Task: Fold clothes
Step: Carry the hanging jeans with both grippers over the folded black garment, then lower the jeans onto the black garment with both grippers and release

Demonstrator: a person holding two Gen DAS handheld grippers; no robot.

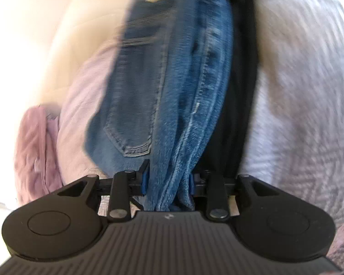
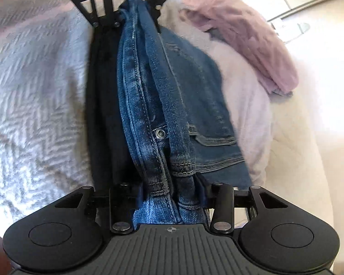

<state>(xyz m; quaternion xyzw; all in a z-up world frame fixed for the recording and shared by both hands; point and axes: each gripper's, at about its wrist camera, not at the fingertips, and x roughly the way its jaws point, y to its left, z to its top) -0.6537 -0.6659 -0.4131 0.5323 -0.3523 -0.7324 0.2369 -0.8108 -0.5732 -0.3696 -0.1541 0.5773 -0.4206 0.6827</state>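
I count one pair of blue jeans [image 2: 149, 96], bunched lengthwise and strung between two grippers: my left gripper [image 1: 167, 181] and my right gripper [image 2: 170, 193]. One dark garment [image 2: 103, 114] lies alongside the denim. One pink fuzzy garment [image 2: 247, 43] sits off to the side. One white herringbone bedspread [image 2: 34, 91] lies underneath.

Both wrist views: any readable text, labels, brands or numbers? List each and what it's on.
None readable.
Jeans: no label or tag shows; the metal snap is too small to read.
Left gripper body: small round crosshair mark only, no letters.
Right gripper body: same crosshair mark, no letters.
Pink garment and white bedspread: no print.
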